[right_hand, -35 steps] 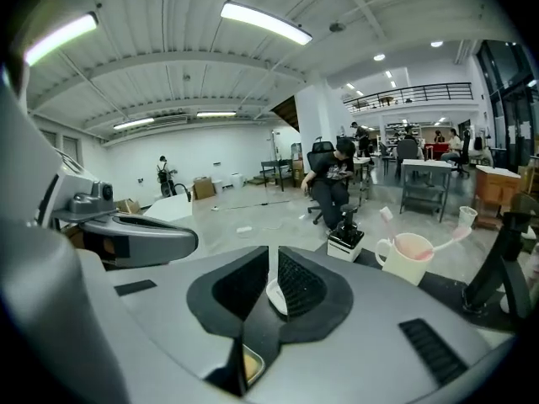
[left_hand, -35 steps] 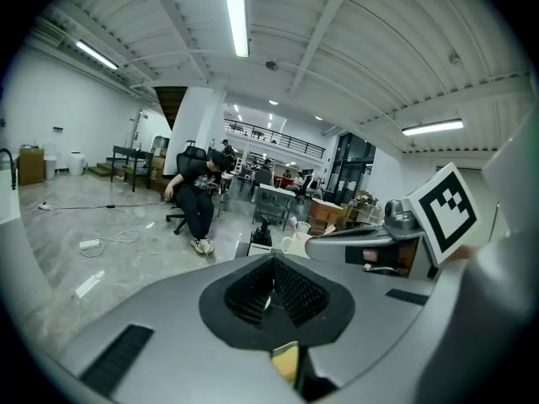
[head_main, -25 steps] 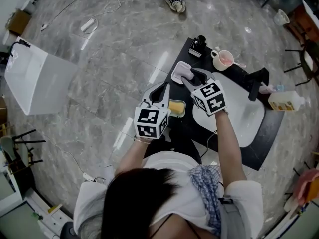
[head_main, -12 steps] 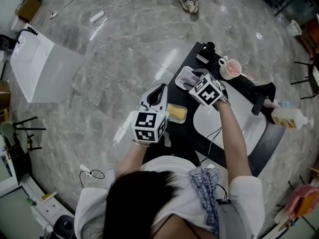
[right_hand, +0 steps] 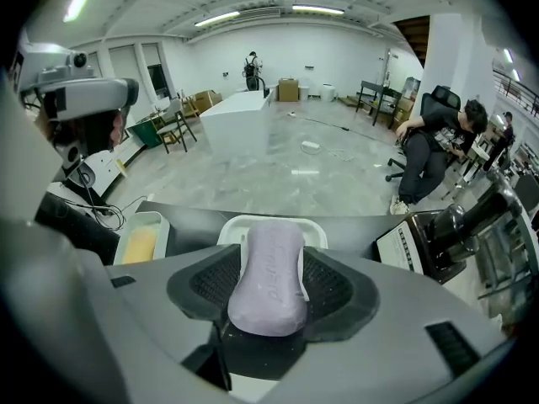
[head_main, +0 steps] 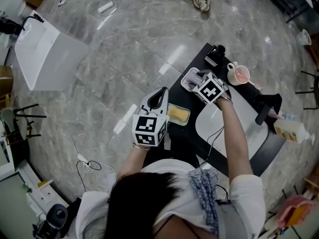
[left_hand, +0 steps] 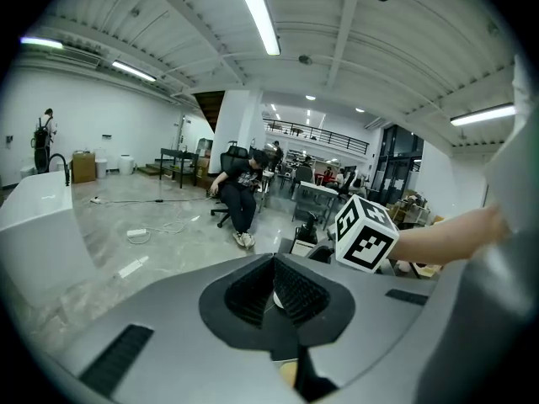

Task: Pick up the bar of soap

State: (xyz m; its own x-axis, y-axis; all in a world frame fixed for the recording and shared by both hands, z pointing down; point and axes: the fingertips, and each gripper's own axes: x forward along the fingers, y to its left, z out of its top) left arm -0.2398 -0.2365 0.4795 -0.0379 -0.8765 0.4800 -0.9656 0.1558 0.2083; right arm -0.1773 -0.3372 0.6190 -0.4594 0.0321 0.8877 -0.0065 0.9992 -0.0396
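A lilac bar of soap (right_hand: pixel 269 276) lies lengthwise between the jaws of my right gripper (right_hand: pixel 271 257), its far end over a white soap dish (right_hand: pixel 313 228). The jaws stand wide beside the bar's sides, and I see no clear squeeze on it. In the head view the right gripper (head_main: pixel 199 76) reaches down onto the dish (head_main: pixel 189 79) at the back left of the black counter (head_main: pixel 192 136), hiding the soap. My left gripper (head_main: pixel 160 94) hovers off the counter's left edge, its jaws together and empty, the pads (left_hand: pixel 295 289) meeting at the tip.
A small tray holding a yellow block (head_main: pixel 178 114) sits on the counter's left edge, beside the left gripper. A white sink (head_main: pixel 249 133), a black faucet (head_main: pixel 266 107), a pink cup (head_main: pixel 240 74) and a bottle (head_main: pixel 291 129) lie to the right. A person sits on a chair (right_hand: pixel 434 154) beyond the counter.
My right gripper has moved forward and lowered onto the soap dish. The left gripper stays beside the yellow tray. The head camera has drifted, so the whole scene sits lower right.
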